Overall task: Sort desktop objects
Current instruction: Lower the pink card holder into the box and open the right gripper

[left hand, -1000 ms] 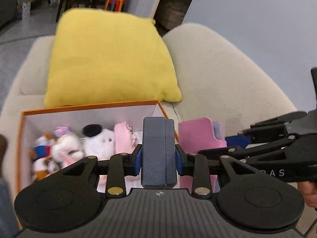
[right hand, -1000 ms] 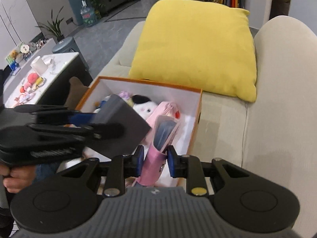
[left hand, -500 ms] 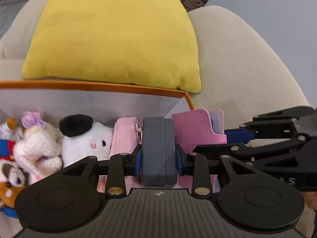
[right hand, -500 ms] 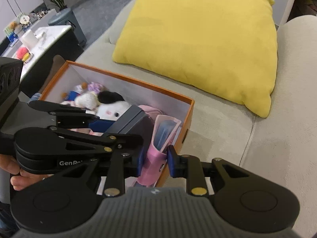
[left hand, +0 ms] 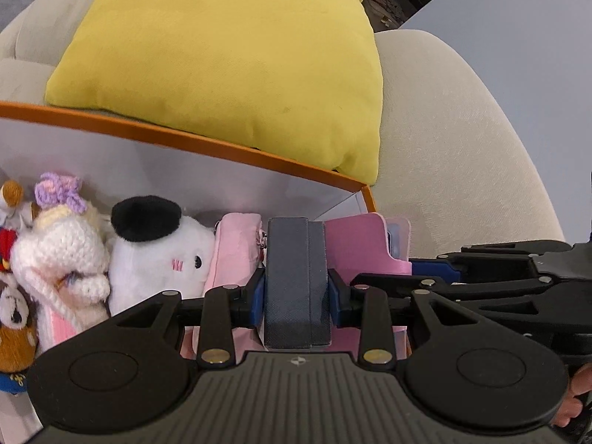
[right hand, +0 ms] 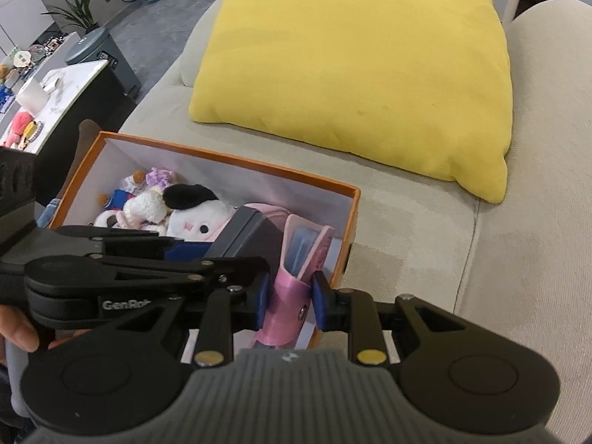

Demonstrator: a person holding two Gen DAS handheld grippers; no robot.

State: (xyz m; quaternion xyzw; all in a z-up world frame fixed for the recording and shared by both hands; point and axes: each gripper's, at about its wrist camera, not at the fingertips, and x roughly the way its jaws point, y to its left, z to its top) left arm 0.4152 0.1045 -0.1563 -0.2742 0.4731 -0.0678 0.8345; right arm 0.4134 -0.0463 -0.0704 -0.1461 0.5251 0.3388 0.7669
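Note:
An orange box [right hand: 325, 179] with white inner walls sits on a beige sofa and holds several plush toys, among them a white plush with a black ear [left hand: 159, 248] [right hand: 196, 218]. My left gripper [left hand: 296, 292] is shut on a dark grey case [left hand: 296, 277] [right hand: 248, 236], upright inside the box's right end. My right gripper [right hand: 288, 292] is shut on a pink card holder [right hand: 292, 288] [left hand: 359, 248] with blue cards inside, just right of the grey case, low in the box's near right corner. A pink pouch [left hand: 236, 251] stands between the plush and the grey case.
A yellow cushion [right hand: 362, 63] leans on the sofa back behind the box [left hand: 185, 137]. The sofa armrest [left hand: 462, 148] rises at the right. A white-topped low table [right hand: 51, 88] with small items stands far left. A hand [right hand: 18, 329] grips the left tool.
Both grippers have come down and forward into the box's right end, carrying the grey case and the pink card holder. The grey case rolled from tilted to upright. Both grips are unchanged.

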